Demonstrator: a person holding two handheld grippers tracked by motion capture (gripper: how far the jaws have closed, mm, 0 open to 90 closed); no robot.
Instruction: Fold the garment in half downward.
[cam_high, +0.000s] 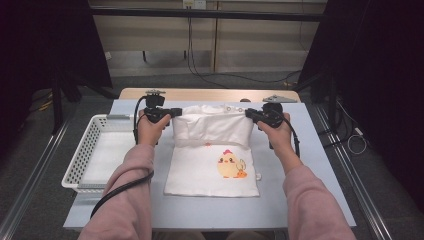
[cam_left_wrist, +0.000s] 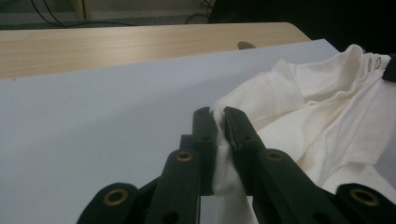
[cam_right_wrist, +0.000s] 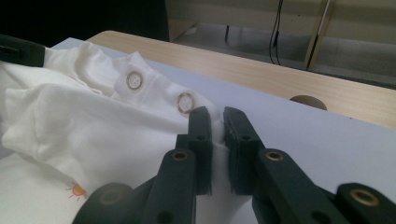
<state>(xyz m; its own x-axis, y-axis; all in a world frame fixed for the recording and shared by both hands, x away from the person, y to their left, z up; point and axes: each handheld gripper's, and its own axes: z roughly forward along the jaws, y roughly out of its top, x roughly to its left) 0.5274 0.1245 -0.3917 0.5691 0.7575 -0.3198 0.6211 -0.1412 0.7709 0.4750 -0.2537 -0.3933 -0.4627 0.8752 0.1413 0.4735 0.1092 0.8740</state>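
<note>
White cotton baby garment (cam_high: 212, 150), chick print at its 5 o'clock corner, snap buttons (cam_right_wrist: 185, 102) along the far hem, lies mid-desk (cam_high: 300, 200) beside a white mesh basket (cam_high: 87, 145) at 9 o'clock, far half being folded toward 6 o'clock. Left tool (cam_high: 172, 113) and right tool (cam_high: 248, 114) each pinch a far corner, jaws narrow on cloth. Advice: carry both corners level and together, landing hem on hem, squarely.

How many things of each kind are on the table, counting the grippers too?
White garment with chick print: 1
White plastic basket: 1
Grippers: 2, the left gripper and the right gripper, both shut on the garment's far corners
Total: 4
</note>
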